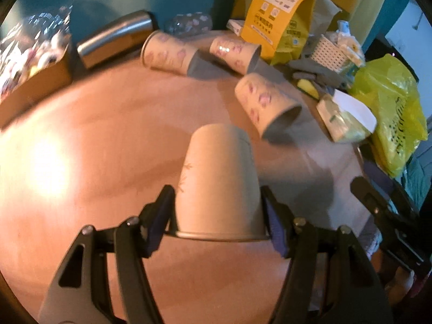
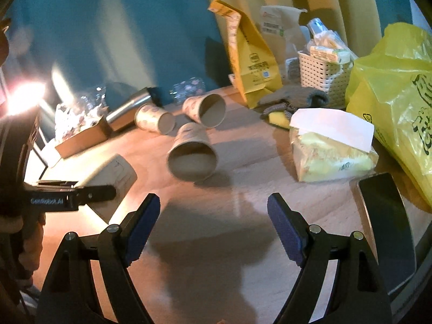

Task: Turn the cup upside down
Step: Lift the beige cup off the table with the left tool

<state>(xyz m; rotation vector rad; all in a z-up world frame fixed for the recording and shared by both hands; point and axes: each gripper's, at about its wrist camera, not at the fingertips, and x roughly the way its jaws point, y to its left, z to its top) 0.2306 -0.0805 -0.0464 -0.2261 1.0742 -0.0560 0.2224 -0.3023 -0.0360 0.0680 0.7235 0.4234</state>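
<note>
Left wrist view: left gripper (image 1: 218, 216), fingers (image 1: 159, 218) clamped on paper cup (image 1: 218, 181), rim toward camera, above wooden bench (image 1: 108, 124); right gripper (image 2: 213, 226) fingers spread, empty, three cups (image 2: 193, 152) lying beyond.

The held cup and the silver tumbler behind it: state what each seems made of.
Cup in the left gripper: probably paper, with a matte beige wall, faint print and a rolled rim. Tumbler: likely brushed stainless steel, with a grey metallic sheen and streaked highlights.
</note>
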